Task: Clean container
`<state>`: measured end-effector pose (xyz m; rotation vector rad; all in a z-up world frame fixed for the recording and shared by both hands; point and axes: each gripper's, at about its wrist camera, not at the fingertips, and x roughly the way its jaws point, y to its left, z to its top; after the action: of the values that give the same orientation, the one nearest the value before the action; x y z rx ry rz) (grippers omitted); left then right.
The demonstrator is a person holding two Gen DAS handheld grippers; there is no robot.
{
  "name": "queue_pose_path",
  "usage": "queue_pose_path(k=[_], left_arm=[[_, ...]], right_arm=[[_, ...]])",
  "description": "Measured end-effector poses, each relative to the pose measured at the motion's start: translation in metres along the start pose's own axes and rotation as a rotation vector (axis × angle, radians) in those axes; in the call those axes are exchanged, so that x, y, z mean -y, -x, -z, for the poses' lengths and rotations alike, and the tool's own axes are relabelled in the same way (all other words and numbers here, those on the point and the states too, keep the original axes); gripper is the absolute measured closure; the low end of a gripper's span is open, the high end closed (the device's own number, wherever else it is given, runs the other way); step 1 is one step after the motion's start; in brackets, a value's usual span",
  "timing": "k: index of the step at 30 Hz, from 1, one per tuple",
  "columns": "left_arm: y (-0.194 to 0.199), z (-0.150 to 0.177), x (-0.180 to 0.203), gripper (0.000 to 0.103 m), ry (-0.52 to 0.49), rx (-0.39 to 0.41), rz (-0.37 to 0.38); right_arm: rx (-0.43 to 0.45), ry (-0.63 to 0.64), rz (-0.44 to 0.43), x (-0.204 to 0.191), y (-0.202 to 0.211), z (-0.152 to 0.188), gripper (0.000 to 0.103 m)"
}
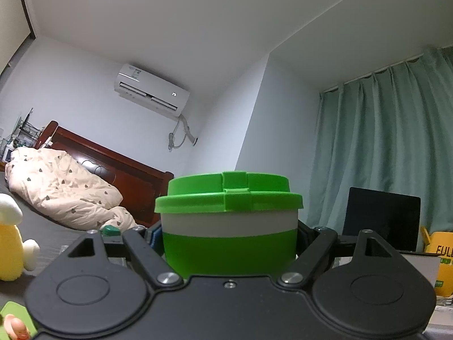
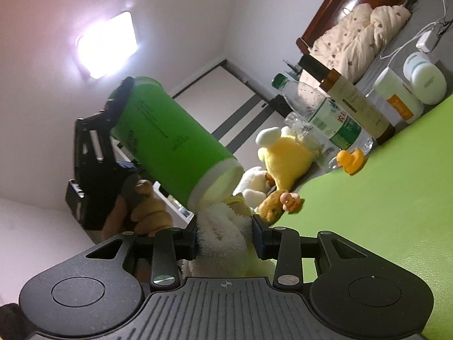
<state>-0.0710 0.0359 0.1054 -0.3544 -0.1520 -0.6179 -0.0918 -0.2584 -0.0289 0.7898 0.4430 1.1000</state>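
Observation:
The green container (image 1: 226, 249), with a green lid and a white band, sits between my left gripper's (image 1: 228, 236) fingers, which are shut on its body. In the right wrist view the same container (image 2: 170, 138) hangs tilted in the air, held near its upper-left end, with a hand (image 2: 147, 212) on the left gripper's handle. My right gripper (image 2: 225, 235) is shut on a fluffy cream cloth (image 2: 218, 226). The top of the cloth touches the container's white-banded lower end.
A green table top (image 2: 368, 212) lies to the right. Along its far edge are yellow plush toys (image 2: 288, 153), a rubber duck (image 2: 349, 160), water bottles (image 2: 325, 113), a brown bottle (image 2: 356, 104) and white jars (image 2: 424, 82). A bed (image 1: 62, 187) stands behind, and a dark screen (image 1: 382, 218).

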Motion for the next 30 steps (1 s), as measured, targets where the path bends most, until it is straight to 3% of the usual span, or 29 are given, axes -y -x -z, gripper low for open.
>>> queue_pose_path(k=[8,20,30], left_arm=[[0.003,-0.002,0.000,0.023,-0.003,-0.005,-0.002],[0.005,-0.003,0.013,0.023,-0.005,-0.005,0.051],[0.003,-0.002,0.019,0.023,0.011,0.000,0.083]], right_arm=[[0.039,0.004,0.018,0.001,0.014,-0.003,0.065],[0.127,-0.012,0.051,0.006,0.033,-0.017,0.065],[0.120,-0.030,0.047,0.008,0.030,-0.025,0.065]])
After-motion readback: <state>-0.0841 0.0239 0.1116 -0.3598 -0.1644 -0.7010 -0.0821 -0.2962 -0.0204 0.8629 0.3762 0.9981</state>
